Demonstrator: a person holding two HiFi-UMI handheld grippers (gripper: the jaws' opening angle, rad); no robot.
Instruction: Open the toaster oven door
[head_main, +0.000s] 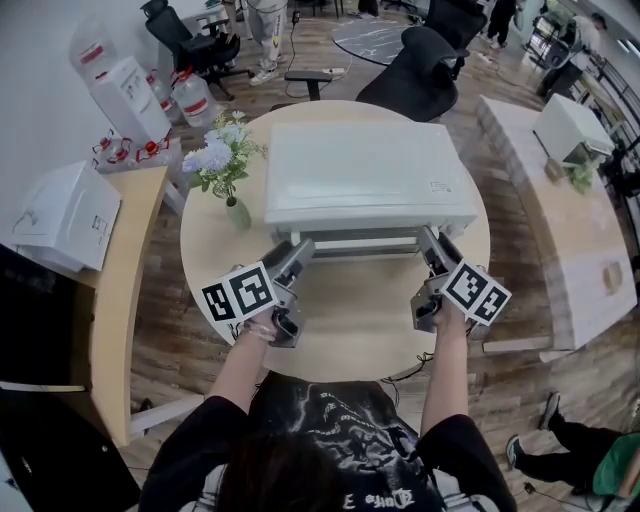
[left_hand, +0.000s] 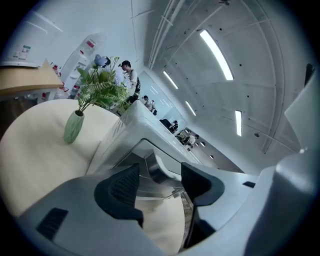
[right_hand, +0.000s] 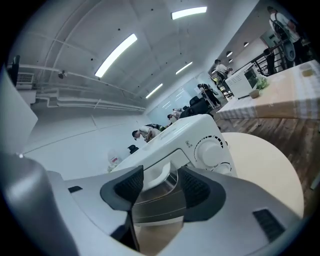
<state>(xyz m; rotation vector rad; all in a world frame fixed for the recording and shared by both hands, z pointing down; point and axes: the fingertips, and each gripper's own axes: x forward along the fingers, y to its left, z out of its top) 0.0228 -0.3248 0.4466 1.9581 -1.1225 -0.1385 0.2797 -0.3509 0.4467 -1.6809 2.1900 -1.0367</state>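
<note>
On the round table (head_main: 340, 320), toward its far side, a white toaster oven (head_main: 365, 170) is set, with its glass door (right_hand: 152, 205) turned toward the person. The door handle (right_hand: 159, 176) is seen between the jaws of the right claw (right_hand: 160, 186), which are spread wide and not pressed on it. The left claw (left_hand: 159, 184) is held at the other end of the handle, its jaws likewise apart, with the handle's end framed between them and not gripped. A green vase (head_main: 238, 213) of flowers is placed just left of the oven.
</note>
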